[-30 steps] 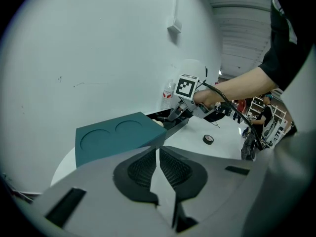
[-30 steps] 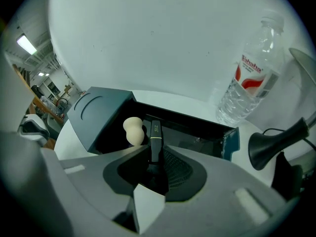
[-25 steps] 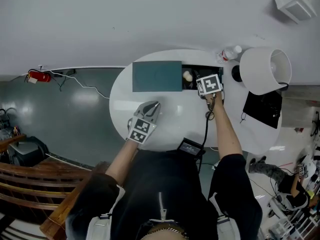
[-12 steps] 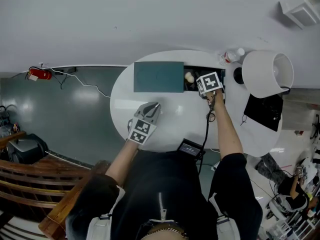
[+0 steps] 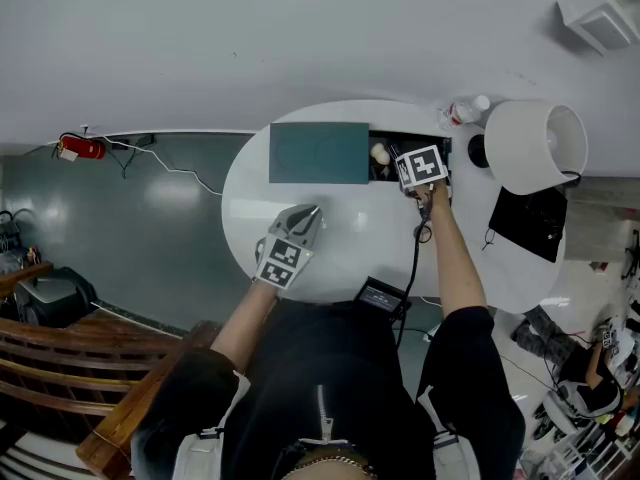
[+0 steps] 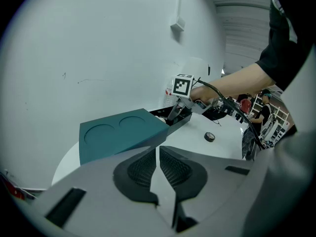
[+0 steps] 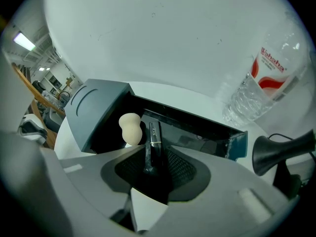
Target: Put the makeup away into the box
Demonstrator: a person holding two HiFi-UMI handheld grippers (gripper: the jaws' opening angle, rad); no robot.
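Note:
The box (image 5: 432, 144) stands open at the back of the white table (image 5: 340, 253), its teal lid (image 5: 318, 153) lying flat to the left. A beige makeup sponge (image 7: 131, 128) rests inside it. My right gripper (image 7: 160, 154) points down into the box (image 7: 197, 125). Its jaws have just been opening, and a black makeup tube (image 7: 154, 135) lies loose between the pads. My left gripper (image 5: 310, 211) hovers over the table's middle with its jaws together and nothing in them (image 6: 158, 154). In the left gripper view the lid (image 6: 118, 132) is just ahead.
A clear water bottle (image 7: 261, 83) stands right behind the box. A white lamp shade (image 5: 530, 143) rises at the right, on a black base (image 7: 281, 152). A small black ring (image 6: 210, 137) lies on the table, and a dark device (image 5: 380, 295) sits at its near edge.

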